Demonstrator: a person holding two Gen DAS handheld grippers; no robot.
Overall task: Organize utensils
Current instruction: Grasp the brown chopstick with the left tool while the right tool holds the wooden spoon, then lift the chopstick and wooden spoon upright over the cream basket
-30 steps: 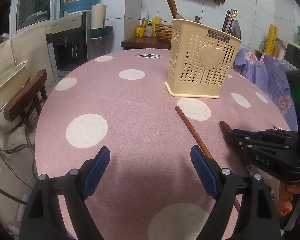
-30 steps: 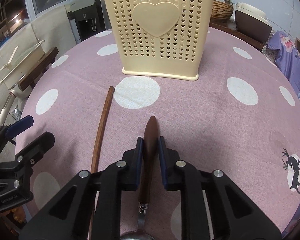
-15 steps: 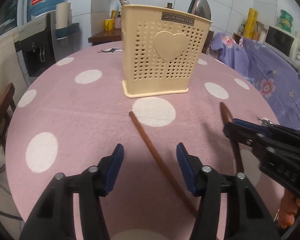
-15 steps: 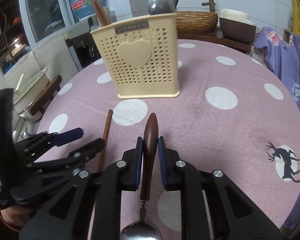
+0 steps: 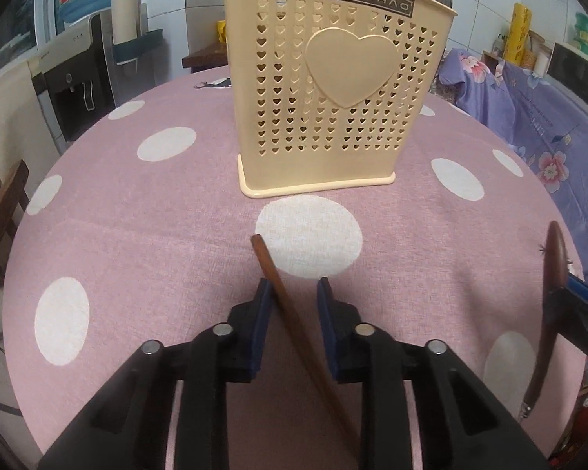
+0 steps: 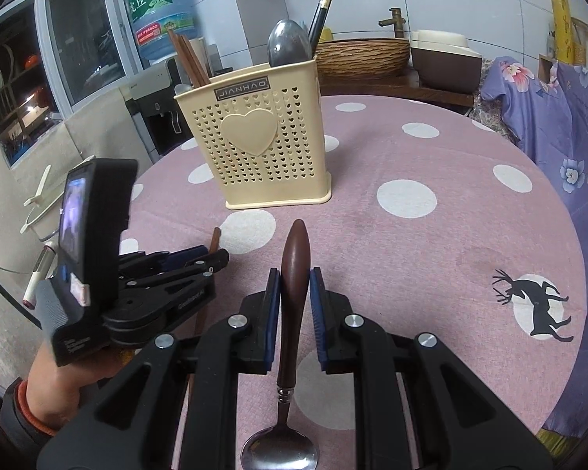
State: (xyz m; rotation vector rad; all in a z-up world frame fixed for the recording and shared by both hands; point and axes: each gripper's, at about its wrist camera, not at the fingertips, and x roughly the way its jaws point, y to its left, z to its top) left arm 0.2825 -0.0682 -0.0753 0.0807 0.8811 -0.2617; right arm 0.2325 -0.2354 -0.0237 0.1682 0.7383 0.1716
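The brown wooden chopstick (image 5: 294, 321) before the cream heart-pierced holder (image 5: 333, 90) now sits inside my narrowed, unclosed left gripper (image 5: 292, 293) (wide earlier); my right gripper (image 6: 294, 286) still clamps the wooden-handled spoon (image 6: 292, 274).

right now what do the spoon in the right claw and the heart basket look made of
Spoon: dark brown handle with a glossy sheen, likely lacquered wood; shiny reflective bowl, seemingly steel.
Basket: cream, matte, with moulded heart perforations, apparently plastic.
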